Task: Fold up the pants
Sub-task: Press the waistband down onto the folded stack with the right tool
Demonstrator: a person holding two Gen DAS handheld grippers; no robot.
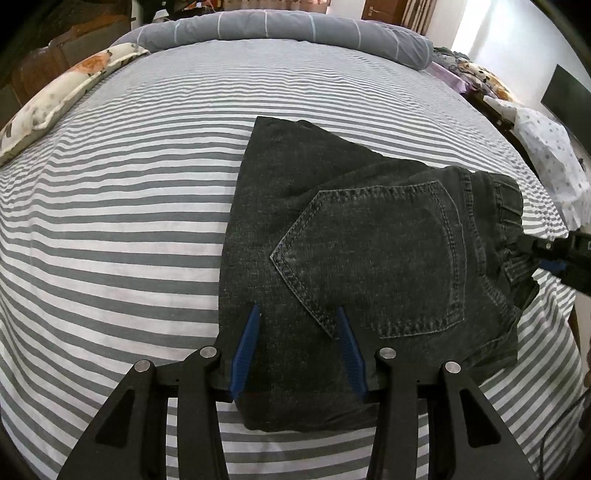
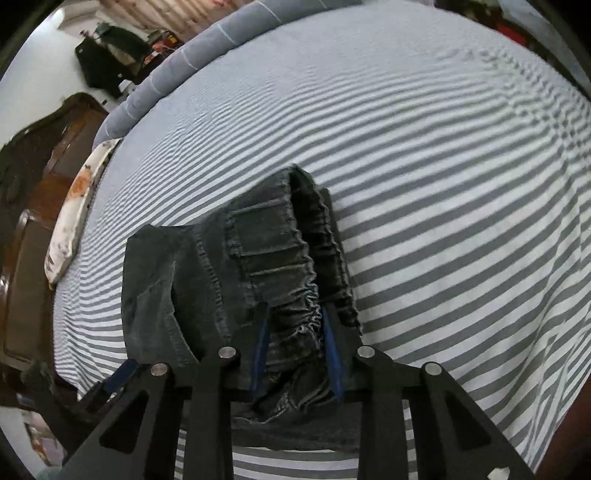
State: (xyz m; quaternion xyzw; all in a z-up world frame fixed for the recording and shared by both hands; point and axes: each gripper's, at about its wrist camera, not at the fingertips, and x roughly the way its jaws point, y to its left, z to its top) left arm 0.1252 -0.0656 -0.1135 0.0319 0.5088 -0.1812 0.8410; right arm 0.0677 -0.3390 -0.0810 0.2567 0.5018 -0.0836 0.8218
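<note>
Dark grey denim pants (image 1: 354, 258) lie folded in a compact stack on the striped bed, back pocket up. My left gripper (image 1: 297, 314) is open, its blue fingers spread over the near edge of the stack, left of the pocket. My right gripper (image 2: 293, 314) has its jaws around the bunched elastic waistband (image 2: 295, 266), with fabric between the blue fingers; it also shows in the left wrist view (image 1: 554, 254) at the waistband end. The pants also show in the right wrist view (image 2: 207, 280).
The grey and white striped sheet (image 1: 110, 221) covers the bed. A floral pillow (image 1: 55, 103) lies at the left edge and a rolled grey quilt (image 1: 280, 29) at the far end. Clothes (image 1: 546, 147) lie off the right side. A wooden headboard (image 2: 33, 206) stands beyond the pillow.
</note>
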